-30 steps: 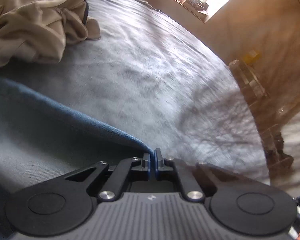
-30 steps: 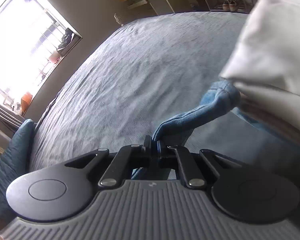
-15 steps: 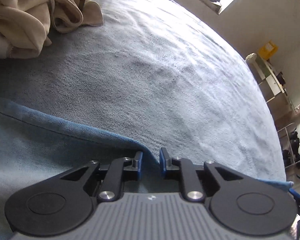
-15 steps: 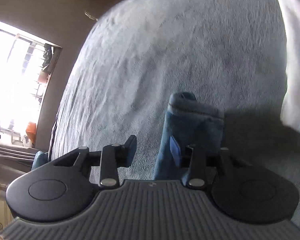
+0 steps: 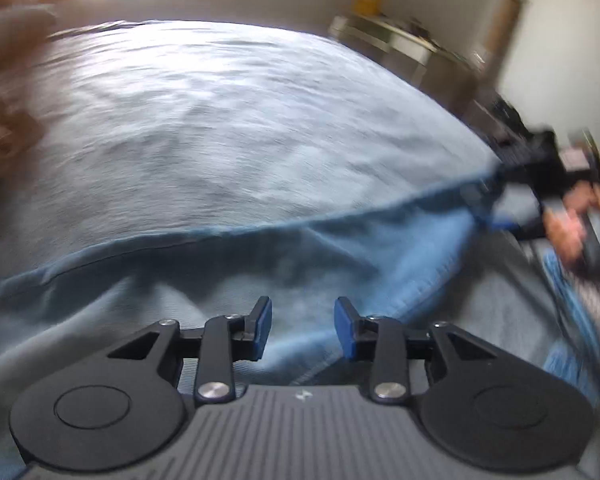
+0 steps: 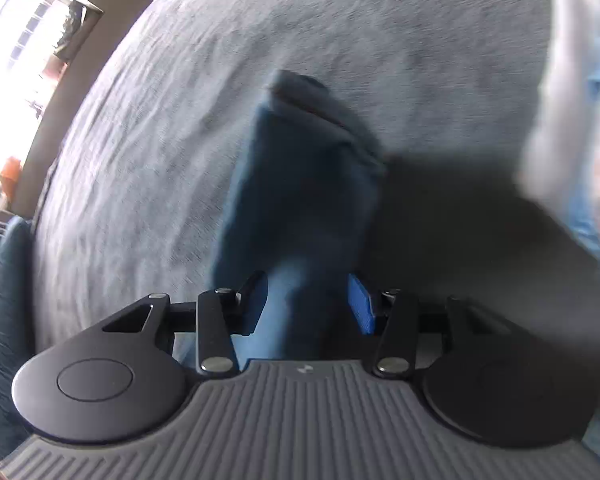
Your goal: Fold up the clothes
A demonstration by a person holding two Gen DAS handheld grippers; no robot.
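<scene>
Denim, soft yet weighty: in the left wrist view we see the blue garment (image 5: pixel 228 280) spread on the grey bed cover (image 5: pixel 220 128), the left gripper (image 5: pixel 302 328) spread wide above its hem. In the right wrist view a bunched fold (image 6: pixel 300 184) lies between the parted fingers of the right gripper (image 6: pixel 307 304), unclamped. We judge seamed edges the firmest hold.

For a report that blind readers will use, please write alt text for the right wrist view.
The right gripper is open, its blue-padded fingers on either side of a strip of blue denim garment lying on a grey bedspread. A bright window is at the upper left, and pale blurred fabric at the right edge.
</scene>
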